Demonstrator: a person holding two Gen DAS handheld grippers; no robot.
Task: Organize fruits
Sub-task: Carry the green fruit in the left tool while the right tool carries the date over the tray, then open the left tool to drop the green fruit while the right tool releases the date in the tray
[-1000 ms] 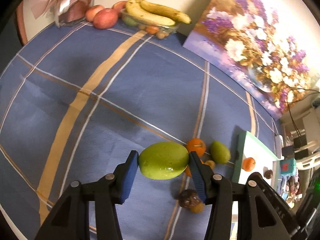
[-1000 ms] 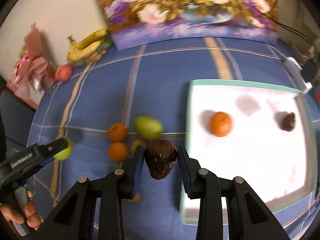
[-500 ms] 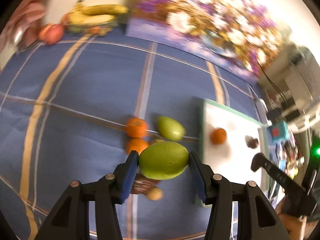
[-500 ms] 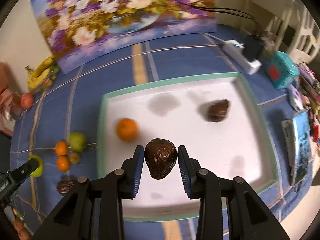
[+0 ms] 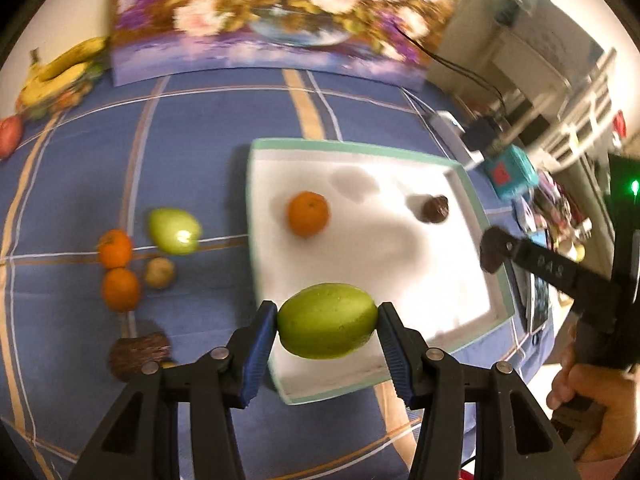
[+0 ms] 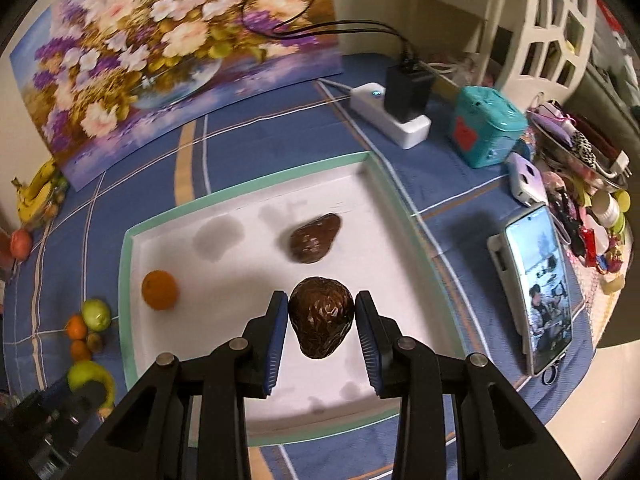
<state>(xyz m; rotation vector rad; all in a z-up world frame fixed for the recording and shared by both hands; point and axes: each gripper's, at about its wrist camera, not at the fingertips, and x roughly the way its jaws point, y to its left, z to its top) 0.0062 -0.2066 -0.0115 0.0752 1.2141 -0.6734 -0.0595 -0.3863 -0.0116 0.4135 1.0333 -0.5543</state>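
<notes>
Right wrist view: my right gripper (image 6: pixel 322 320) is clamped on a dark brown scaly fruit (image 6: pixel 321 316), hanging over the white tray (image 6: pixel 127 248) just short of its twin (image 6: pixel 315 238). I judge the best spot is beside that twin, so like stays with like; I should lower until it nearly rests before letting go, or it may roll. My left gripper (image 5: pixel 327 320) is clamped on a green fruit (image 5: pixel 327 320) at the tray's near corner, away from the orange (image 5: pixel 308 214).

Oranges (image 5: pixel 308 214) 3, green fruits (image 5: pixel 328 320) 2, brown fruits (image 5: pixel 434 209) 3 (bananas (image 5: pixel 60 68) blurred).
</notes>
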